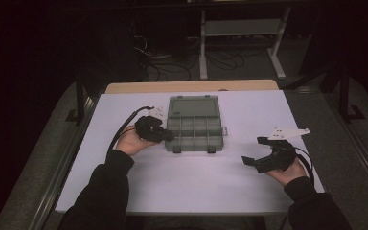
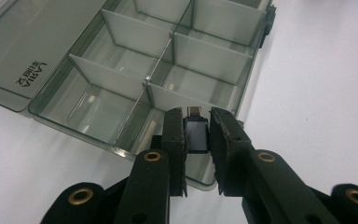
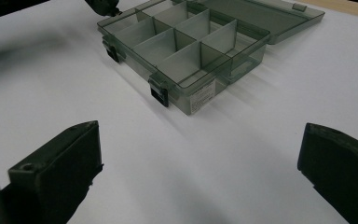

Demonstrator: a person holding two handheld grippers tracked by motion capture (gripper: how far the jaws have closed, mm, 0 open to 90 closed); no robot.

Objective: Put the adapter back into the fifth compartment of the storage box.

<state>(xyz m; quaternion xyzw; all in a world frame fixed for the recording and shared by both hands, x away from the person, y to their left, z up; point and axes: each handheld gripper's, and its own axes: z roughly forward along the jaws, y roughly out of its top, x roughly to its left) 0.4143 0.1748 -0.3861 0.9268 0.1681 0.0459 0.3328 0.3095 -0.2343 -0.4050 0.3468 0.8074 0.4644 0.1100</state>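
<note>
Far left in the high view, a dark sleeve [image 1: 103, 184] comes up from the bottom edge to the left hand [image 1: 132, 141], which carries the left gripper [image 1: 165, 136] w/ its cable [image 1: 122, 125] looping back over the white table [image 1: 182, 182]. The gripper tip sits at the left edge of the box [image 1: 194, 130], over its near-left corner. In the left gripper view the jaws are nearly closed and clamp a small dark plug adapter [image 2: 197, 134] between the pads; its metal connector end sticks out past the jaw tips, pointing at the box. It hangs just above the rim of the nearest compartment; can't tell if it touches the wall.

Centre: the box is see-through grey plastic, open, w/ its lid [image 1: 193, 106] folded flat on the table on the far side. Dividers split the tray into two rows of compartments, all looking bare in both gripper views. Two dark latches [image 1: 177, 149] sit on the near edge.

Right: well apart from the box, the right hand [image 1: 287, 172] holds the right gripper [image 1: 253, 151] low over the table, grey three-cornered plate [image 1: 287, 132] on top. Its jaws stand wide apart, nothing between them; the right gripper view looks btw the two black jaws toward the box's latch side.
</note>
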